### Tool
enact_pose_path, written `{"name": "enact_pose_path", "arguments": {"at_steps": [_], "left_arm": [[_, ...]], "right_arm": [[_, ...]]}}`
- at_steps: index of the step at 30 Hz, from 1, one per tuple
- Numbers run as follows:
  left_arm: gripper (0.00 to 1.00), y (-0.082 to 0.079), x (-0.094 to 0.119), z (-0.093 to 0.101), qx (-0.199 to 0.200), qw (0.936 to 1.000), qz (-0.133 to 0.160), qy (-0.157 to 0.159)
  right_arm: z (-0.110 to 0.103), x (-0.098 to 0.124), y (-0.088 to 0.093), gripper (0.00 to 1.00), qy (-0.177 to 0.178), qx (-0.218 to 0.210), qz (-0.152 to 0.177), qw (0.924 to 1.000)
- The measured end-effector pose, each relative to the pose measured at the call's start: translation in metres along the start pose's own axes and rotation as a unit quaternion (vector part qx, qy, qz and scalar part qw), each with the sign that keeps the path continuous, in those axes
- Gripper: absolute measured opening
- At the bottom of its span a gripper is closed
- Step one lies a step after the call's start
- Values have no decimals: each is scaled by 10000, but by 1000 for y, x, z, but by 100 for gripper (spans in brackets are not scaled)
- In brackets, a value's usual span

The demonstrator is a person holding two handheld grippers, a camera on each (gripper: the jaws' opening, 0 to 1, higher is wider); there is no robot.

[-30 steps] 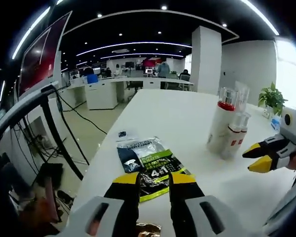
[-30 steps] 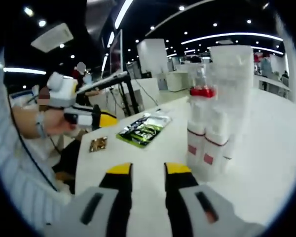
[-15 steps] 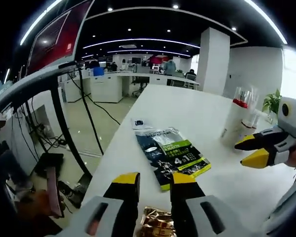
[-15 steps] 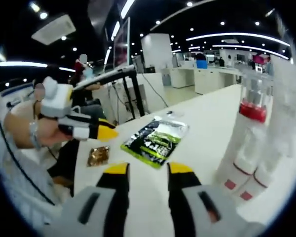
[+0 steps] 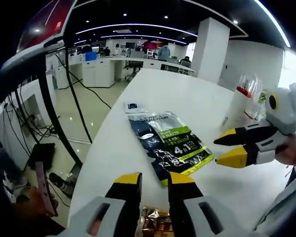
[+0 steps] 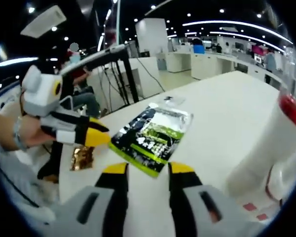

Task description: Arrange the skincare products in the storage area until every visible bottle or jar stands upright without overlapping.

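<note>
Both tools (image 5: 154, 178) (image 6: 148, 168) hover parted, seemingly empty, over the green sachet (image 5: 170, 147).

We are seeing a smooth white bench (image 5: 182, 106), faintly glossy. The sachet (image 5: 169, 146) is looking like shiny plastic film, the small packet (image 6: 82, 157) like crinkled gold foil. The bottles (image 5: 240, 106) are showing glossy white plastic under clear caps.
</note>
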State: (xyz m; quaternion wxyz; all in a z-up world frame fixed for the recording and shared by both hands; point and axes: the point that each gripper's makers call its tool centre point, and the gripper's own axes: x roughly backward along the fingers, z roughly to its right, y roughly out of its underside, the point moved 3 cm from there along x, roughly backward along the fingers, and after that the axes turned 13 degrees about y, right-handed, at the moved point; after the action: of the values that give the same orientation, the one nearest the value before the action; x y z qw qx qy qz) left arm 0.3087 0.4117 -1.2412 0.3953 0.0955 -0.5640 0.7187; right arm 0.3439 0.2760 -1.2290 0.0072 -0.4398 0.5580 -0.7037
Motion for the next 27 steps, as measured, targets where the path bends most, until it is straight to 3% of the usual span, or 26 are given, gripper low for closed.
{"name": "enact_pose_path", "arguments": {"at_steps": [7,15,18,21,27], "left_arm": [[20,4,-6,1,84,9998,-203,3],[17,2,-13,6,119,9996,-216,147],[16,0,-15,10,-60,9996,-209,170],[11,1,-13,8,-219,9994,-278,3],[3,-1,-14,5,-159,9995,-267,57]], "right_arm": [[9,-10,8,29,203,-239,-381,9988],[1,-18,6,27,44,-239,-325,9992],[-8,-18,6,26,-95,-292,-354,9989],[-5,-15,4,25,0,-259,-359,9990],[-4,-16,1,23,-82,-588,-365,9976]]}}
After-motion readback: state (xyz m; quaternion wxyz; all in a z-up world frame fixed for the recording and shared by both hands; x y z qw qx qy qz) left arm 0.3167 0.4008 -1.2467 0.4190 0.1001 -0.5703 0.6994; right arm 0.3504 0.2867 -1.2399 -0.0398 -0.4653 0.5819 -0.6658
